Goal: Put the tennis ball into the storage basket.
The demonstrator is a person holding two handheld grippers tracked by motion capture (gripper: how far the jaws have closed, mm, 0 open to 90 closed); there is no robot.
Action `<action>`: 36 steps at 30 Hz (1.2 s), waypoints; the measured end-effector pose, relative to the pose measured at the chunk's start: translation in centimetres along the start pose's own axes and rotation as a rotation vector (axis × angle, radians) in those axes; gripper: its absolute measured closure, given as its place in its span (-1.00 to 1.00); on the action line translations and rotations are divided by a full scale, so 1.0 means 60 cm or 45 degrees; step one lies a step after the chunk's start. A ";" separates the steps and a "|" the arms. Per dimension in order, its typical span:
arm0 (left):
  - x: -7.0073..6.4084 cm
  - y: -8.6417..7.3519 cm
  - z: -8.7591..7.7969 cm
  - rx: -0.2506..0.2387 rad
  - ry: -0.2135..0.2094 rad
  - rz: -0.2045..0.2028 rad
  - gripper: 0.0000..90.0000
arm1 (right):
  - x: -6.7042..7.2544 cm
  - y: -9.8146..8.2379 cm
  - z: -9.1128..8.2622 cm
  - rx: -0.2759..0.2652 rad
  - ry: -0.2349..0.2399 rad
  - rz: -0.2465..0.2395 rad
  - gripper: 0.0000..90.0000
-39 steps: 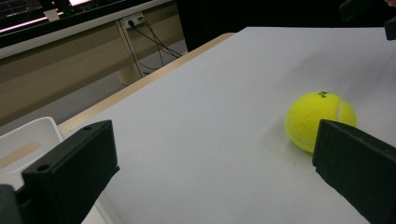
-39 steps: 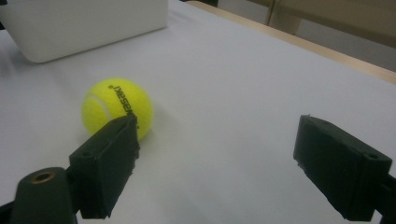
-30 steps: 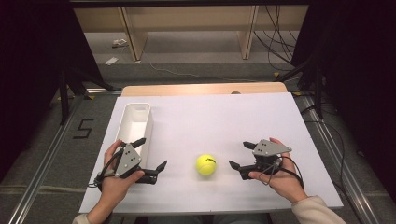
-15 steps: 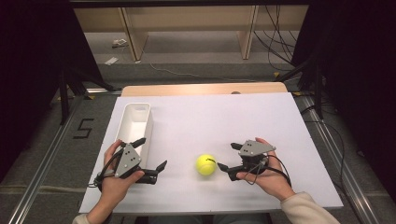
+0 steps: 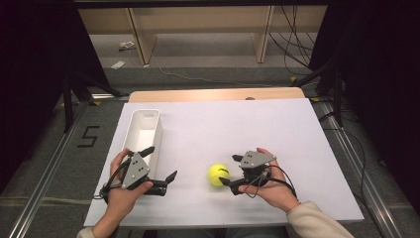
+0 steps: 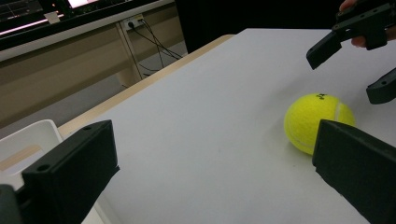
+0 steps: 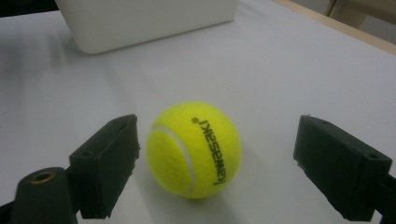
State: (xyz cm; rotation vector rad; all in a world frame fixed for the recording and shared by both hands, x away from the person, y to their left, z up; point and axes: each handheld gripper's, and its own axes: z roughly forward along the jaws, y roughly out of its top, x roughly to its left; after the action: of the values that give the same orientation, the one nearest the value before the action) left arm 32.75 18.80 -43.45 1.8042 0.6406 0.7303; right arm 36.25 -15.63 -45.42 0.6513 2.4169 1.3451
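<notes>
One tennis ball (image 5: 218, 174) rests on the white table (image 5: 277, 129), directly ahead of the right gripper (image 5: 235, 173), whose jaws stand apart. In the right gripper view the ball (image 7: 193, 149) lies between them, nearer the left-hand jaw, not yet clamped. The left gripper (image 5: 158, 169), jaws also apart, holds well clear beside the white bin (image 5: 142, 131).

This is a lab or recording studio: black curtains (image 5: 29, 74) flank a white surface (image 5: 257, 129), cables (image 5: 292, 44) trail over grey carpet, a taped "5" (image 5: 89, 136) marks the floor beside aluminium rails (image 5: 44, 188).
</notes>
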 end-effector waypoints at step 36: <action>0.000 0.000 0.000 -0.004 -0.004 -0.004 -1.00 | 0.013 -0.002 0.066 0.093 0.069 -0.005 -0.67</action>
State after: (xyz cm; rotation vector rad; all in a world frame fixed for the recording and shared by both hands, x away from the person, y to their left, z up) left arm 32.75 18.78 -43.46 1.8009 0.6403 0.7260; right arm 37.37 -12.43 -47.61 0.6355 2.5192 1.2948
